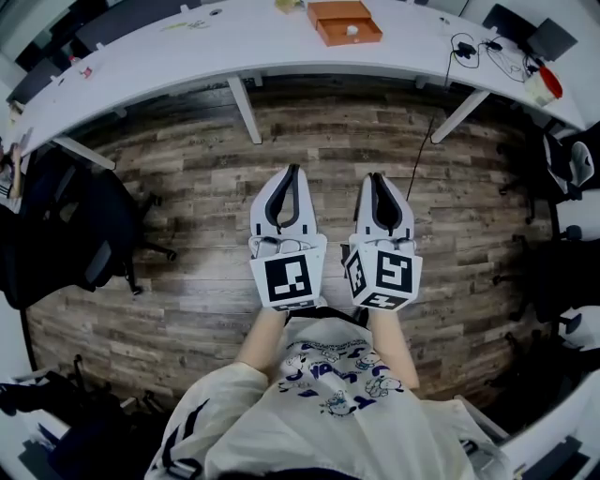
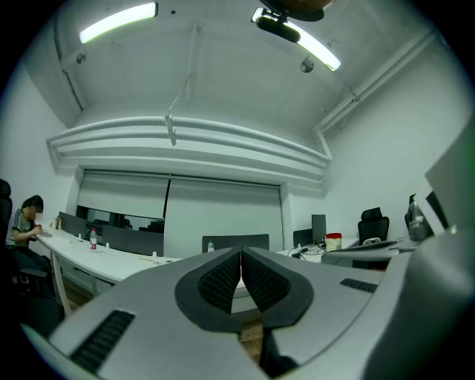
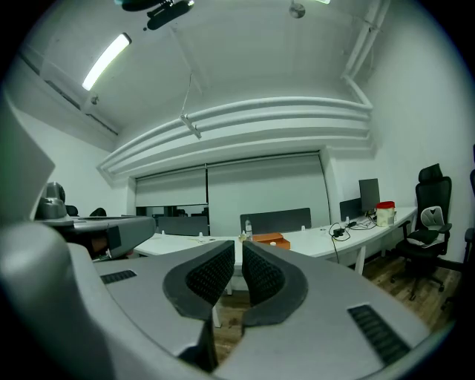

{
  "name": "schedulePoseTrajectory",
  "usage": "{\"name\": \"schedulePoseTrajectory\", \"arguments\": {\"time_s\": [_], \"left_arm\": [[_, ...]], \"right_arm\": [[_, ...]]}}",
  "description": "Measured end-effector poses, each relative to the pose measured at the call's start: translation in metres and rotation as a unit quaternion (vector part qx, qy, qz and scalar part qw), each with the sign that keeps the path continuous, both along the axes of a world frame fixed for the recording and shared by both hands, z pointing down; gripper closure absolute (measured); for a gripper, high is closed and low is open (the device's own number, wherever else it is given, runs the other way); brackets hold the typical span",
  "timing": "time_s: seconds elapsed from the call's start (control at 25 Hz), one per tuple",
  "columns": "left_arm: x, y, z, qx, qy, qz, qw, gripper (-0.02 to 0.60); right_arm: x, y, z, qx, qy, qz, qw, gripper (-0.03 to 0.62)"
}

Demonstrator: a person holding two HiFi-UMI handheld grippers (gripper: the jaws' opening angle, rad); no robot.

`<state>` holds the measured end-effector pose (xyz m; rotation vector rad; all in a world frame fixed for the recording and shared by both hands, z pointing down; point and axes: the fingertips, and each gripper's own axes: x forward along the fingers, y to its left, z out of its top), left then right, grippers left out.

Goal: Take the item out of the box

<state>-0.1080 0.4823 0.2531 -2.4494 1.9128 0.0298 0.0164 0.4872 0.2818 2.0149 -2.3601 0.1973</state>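
Observation:
An open orange box (image 1: 344,22) lies on the long white desk (image 1: 234,42) at the far side of the head view, with a small white item (image 1: 352,30) inside it. The right gripper view shows the same box (image 3: 271,240) far off, just past the jaw tips. Both grippers are held side by side at chest height over the wooden floor, well short of the desk. My left gripper (image 1: 293,170) (image 2: 241,253) is shut and empty. My right gripper (image 1: 376,175) (image 3: 239,246) is also shut, with nothing between its pads.
Slanted white desk legs (image 1: 246,108) stand between me and the box. Black office chairs (image 1: 89,234) crowd the left and right sides. Cables (image 1: 487,52) and a red-lidded container (image 1: 547,82) lie on the desk's right end. A person (image 2: 24,223) sits far left.

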Motion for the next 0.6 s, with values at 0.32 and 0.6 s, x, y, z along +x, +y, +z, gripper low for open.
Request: {"name": "schedulePoseTrajectory", "arguments": {"time_s": [0.32, 0.6], "left_arm": [[0.004, -0.078, 0.007, -0.008, -0.01, 0.009, 0.9999, 0.563], [0.0, -0.155, -0.002, -0.004, -0.006, 0.019, 0.9998, 0.563]], "right_arm": [[0.003, -0.078, 0.006, -0.006, -0.005, 0.008, 1.0, 0.541], [0.005, -0.154, -0.002, -0.002, -0.007, 0.031, 0.999, 0.541]]}}
